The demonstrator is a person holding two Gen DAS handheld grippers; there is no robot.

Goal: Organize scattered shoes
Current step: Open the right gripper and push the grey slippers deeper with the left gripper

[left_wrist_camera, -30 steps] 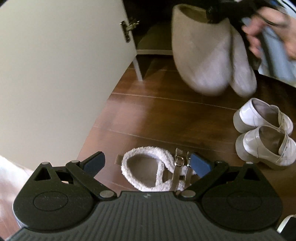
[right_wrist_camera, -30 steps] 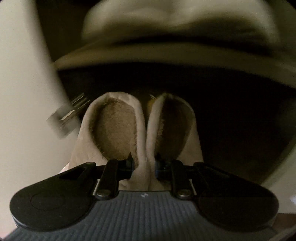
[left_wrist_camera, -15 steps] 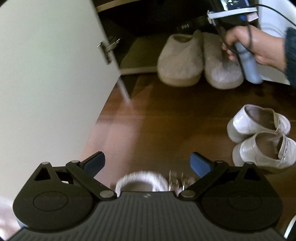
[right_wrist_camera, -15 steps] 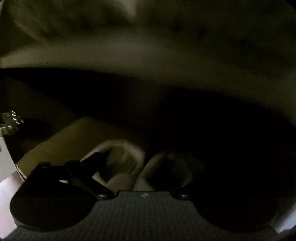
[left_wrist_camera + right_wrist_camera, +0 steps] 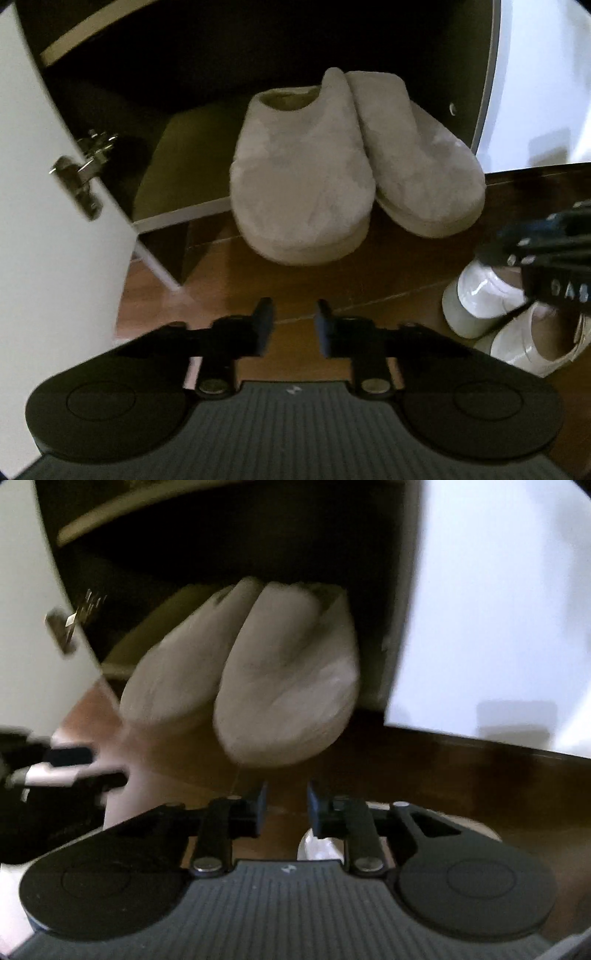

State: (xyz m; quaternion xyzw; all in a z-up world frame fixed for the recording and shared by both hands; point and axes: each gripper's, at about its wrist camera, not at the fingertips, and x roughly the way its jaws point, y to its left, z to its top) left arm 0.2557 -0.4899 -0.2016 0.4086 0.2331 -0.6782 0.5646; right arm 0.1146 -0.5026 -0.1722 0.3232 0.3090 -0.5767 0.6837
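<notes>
A pair of grey plush slippers (image 5: 299,177) (image 5: 280,672) lies side by side on the bottom shelf (image 5: 173,162) of the open cabinet, toes hanging over its front edge toward me. My left gripper (image 5: 293,325) hovers over the wooden floor just in front of them. Its jaws are closing to a narrow gap with nothing between. My right gripper (image 5: 286,805) is likewise closing and empty, back from the slippers. It also shows blurred at the right edge (image 5: 546,240), above a pair of glossy white loafers (image 5: 480,299).
The white cabinet door (image 5: 37,184) stands open on the left, its metal hinge (image 5: 79,170) sticking out. A white panel (image 5: 535,74) bounds the cabinet on the right. One white shoe (image 5: 321,845) peeks out under the right gripper. Brown wooden floor (image 5: 229,280) lies in front.
The right gripper let go of the slippers, which now rest on the shelf, and drew back. The left gripper moved toward the cabinet and its jaws narrowed; the fluffy sandal left view.
</notes>
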